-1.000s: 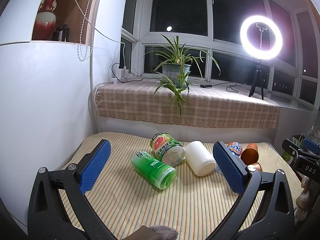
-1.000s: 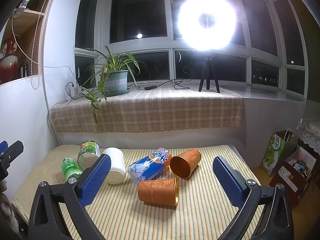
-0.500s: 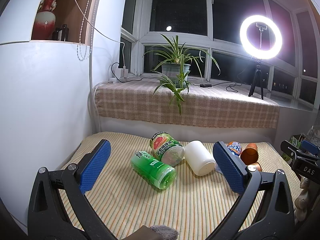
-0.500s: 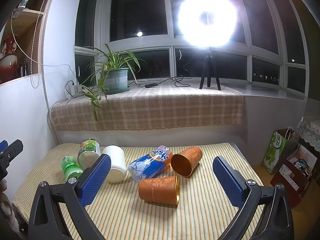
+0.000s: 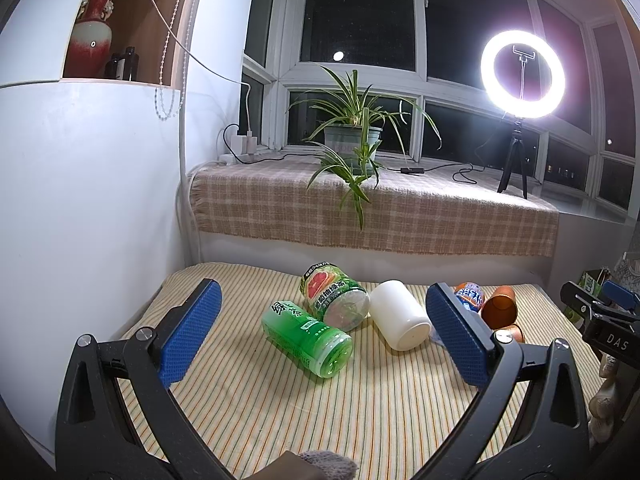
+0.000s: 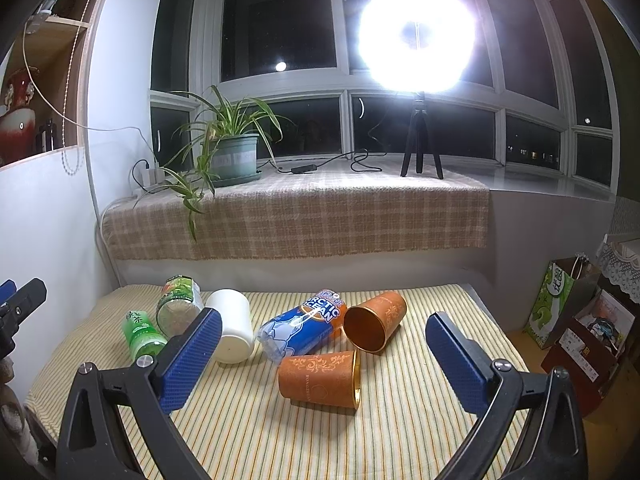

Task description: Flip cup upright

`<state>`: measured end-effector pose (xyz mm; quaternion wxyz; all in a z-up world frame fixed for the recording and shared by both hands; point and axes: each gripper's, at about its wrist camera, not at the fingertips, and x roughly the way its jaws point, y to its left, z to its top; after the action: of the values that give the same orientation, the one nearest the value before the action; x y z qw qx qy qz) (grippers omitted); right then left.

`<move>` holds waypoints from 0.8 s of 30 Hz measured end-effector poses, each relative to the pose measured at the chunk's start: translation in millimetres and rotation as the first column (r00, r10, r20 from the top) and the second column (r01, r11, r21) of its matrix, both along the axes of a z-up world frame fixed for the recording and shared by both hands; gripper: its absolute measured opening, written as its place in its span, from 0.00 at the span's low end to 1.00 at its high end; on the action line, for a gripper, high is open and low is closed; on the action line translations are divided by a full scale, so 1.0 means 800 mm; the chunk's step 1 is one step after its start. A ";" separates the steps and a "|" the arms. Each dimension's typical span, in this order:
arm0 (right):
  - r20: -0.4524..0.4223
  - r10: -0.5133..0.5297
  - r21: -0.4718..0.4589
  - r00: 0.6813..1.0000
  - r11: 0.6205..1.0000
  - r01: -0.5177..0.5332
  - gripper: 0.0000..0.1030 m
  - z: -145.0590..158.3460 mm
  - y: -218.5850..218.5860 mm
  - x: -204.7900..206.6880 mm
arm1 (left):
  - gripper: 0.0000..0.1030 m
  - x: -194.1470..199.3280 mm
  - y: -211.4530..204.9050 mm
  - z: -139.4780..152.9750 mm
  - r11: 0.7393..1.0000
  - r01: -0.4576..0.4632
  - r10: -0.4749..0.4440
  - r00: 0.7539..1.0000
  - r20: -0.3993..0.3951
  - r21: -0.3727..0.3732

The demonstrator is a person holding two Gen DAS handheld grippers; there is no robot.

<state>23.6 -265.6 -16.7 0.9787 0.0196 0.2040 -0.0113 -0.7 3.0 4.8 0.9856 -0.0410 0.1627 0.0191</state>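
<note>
The right gripper [image 6: 323, 356] hangs above the near part of the worktop [image 6: 400, 432], which is covered by a yellow striped cloth, with its blue-padded fingers [image 6: 191, 356] spread wide and holding nothing; the left gripper [image 5: 318, 338] is likewise spread and empty over the worktop's left half. Nearest the right gripper lies an orange patterned cup with a gold rim [image 6: 318, 376], on its side, mouth turned to the right. Just behind it a second orange cup [image 6: 374, 326] also lies on its side with its open mouth toward the camera, touching or nearly touching a blue plastic bottle [image 6: 302, 330] lying beside it. Further left lie a white cylindrical cup [image 6: 232, 326], a clear jar with a grapefruit label [image 5: 334, 296] and a green tea bottle [image 5: 306, 330], all on their sides. By my reading this is the approach step: no cup is grasped yet. The next move calls for lowering the right gripper so its fingers straddle the near orange cup's body, closing, then rotating it so the gold rim faces up. Open cloth lies in front of and to the right of that cup, enough to stand it there. The worktop's right edge drops toward a green paper bag [image 6: 560, 304] on the floor, and the bottle crowds the cup's far side.
</note>
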 end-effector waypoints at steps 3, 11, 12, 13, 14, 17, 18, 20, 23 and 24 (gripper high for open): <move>-0.005 0.003 0.001 1.000 1.000 -0.003 1.00 -0.001 0.003 0.000 | 1.00 0.000 0.000 0.000 1.000 -0.001 0.001 1.000 0.000 0.000; -0.010 0.007 0.003 1.000 1.000 -0.007 1.00 -0.001 0.005 0.002 | 1.00 0.001 0.000 -0.004 1.000 -0.003 0.003 1.000 -0.009 0.001; -0.013 0.009 0.003 1.000 1.000 -0.009 1.00 -0.002 0.005 0.003 | 1.00 0.002 0.000 -0.005 1.000 -0.003 0.003 1.000 -0.011 0.001; -0.018 0.012 0.006 1.000 1.000 -0.012 1.00 -0.002 0.005 0.006 | 1.00 0.003 0.000 -0.006 1.000 -0.003 0.003 1.000 -0.012 0.001; -0.021 0.014 0.008 1.000 1.000 -0.014 1.00 -0.002 0.005 0.007 | 1.00 0.004 0.001 -0.007 1.000 -0.004 0.004 1.000 -0.015 0.001; -0.031 0.018 0.012 0.999 1.000 -0.017 1.00 -0.003 0.006 0.012 | 1.00 0.007 0.003 -0.009 1.000 -0.006 0.006 1.000 -0.021 0.002; -0.033 0.020 0.014 0.999 1.000 -0.020 1.00 -0.003 0.006 0.013 | 1.00 0.008 0.004 -0.010 1.000 -0.008 0.008 1.000 -0.022 0.004; -0.039 0.028 0.014 0.999 1.000 -0.027 1.00 -0.004 0.007 0.017 | 1.00 0.011 0.006 -0.011 1.000 -0.011 0.011 1.000 -0.027 0.003; -0.059 0.054 0.012 0.997 0.999 -0.053 1.00 -0.005 0.012 0.028 | 1.00 0.014 0.010 -0.013 1.000 -0.021 0.021 0.999 -0.034 0.003; -0.072 0.068 0.011 0.995 0.998 -0.068 1.00 -0.007 0.014 0.033 | 1.00 0.014 0.011 -0.014 1.000 -0.023 0.023 0.999 -0.037 0.002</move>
<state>50.2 -254.5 -22.1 0.9704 0.0165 0.2400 0.0222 10.6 12.1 -6.7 0.9822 -0.0419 0.1803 0.0311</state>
